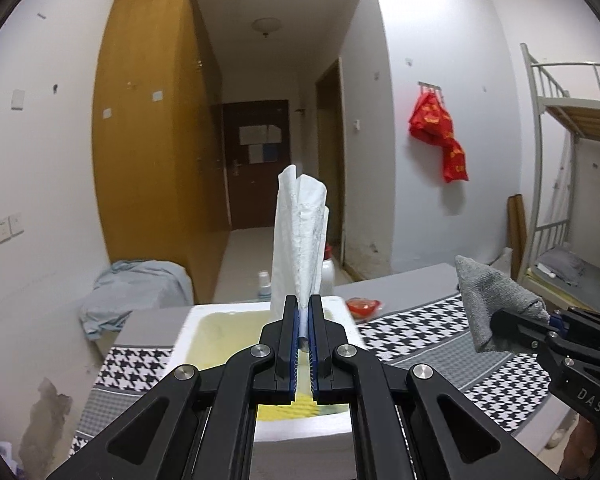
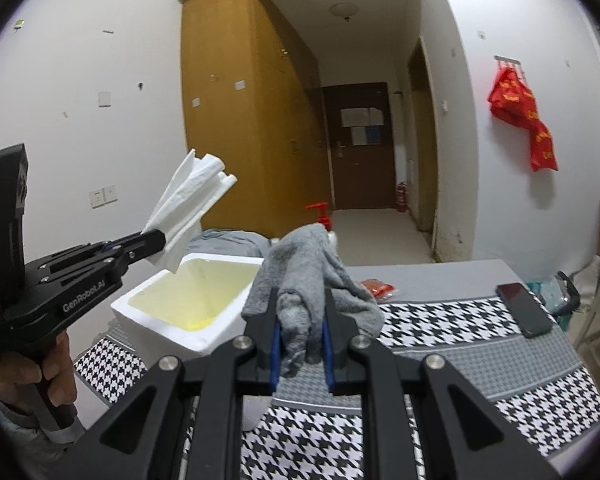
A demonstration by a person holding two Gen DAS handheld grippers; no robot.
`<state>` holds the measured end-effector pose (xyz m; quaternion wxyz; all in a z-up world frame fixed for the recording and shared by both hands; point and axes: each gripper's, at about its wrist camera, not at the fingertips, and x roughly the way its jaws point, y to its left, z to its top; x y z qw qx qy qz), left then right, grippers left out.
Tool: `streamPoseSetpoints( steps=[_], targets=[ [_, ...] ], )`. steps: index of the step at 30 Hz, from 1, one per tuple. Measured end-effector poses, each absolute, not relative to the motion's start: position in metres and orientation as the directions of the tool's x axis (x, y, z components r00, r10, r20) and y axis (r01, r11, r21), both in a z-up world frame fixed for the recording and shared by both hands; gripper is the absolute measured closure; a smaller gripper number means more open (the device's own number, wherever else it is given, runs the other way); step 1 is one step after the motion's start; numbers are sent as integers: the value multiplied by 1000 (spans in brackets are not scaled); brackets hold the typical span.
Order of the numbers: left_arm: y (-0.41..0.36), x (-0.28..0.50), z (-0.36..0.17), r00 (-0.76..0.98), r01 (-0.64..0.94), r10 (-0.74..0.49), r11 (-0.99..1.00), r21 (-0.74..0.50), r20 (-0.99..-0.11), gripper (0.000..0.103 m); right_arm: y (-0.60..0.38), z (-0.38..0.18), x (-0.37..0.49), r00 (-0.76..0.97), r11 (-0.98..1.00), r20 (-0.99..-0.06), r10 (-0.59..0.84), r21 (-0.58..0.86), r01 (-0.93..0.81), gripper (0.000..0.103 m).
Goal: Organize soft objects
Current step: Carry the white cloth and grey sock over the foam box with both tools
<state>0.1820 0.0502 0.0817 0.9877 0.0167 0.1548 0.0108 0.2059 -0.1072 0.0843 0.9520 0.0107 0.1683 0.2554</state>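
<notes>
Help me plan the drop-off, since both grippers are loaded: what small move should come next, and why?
Probably lower the left gripper a little toward the open white foam box and release. It is clamped on the folded white paper towel, which the right wrist view shows hanging right at the box's near rim. The right gripper, holding the crumpled grey cloth, sits farther off to the side.

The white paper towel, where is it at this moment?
The white paper towel is clamped in the left hand-held gripper, raised above the white foam box, left of the grey cloth in the right wrist view.
</notes>
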Motion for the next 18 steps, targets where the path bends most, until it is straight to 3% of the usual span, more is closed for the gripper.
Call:
streamPoseSetpoints(
  steps=[18],
  targets=[
    [83,207,64,922,-68,64,998,5,-383,98,-61,82,222,750,820,-361,555,82,-567,83]
  ],
)
